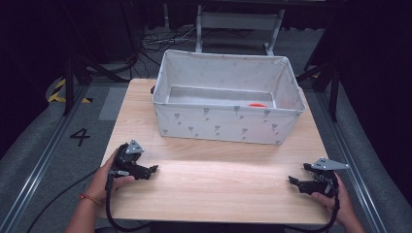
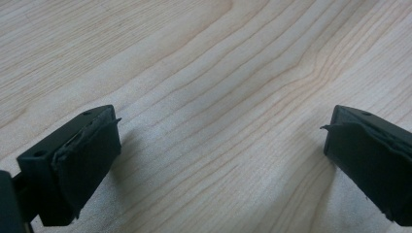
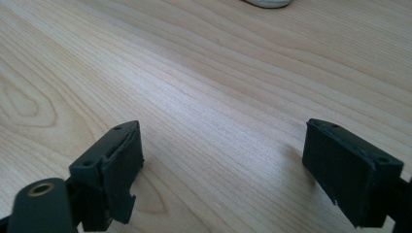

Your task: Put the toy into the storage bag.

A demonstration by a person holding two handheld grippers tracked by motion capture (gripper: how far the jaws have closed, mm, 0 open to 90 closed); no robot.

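Fabric bin [image 1: 228, 124] at table [image 1: 218, 189] far edge, well apart from both grippers. Left gripper [image 1: 151, 169], right gripper [image 1: 292, 180]: jaws apart, empty. High view shows orange object [image 1: 256, 105] inside bin.

I count one fabric bin [image 1: 218, 124], one orange thing [image 1: 256, 105] inside it, two claws, left claw [image 1: 153, 169] and right claw [image 1: 291, 180], on one tabletop [image 1: 218, 184].

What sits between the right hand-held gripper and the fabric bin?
Nothing visible. Bare wooden table runs from the open right hand-held gripper to the bin. To get at the orange thing inside, it must clear the bin's near wall.
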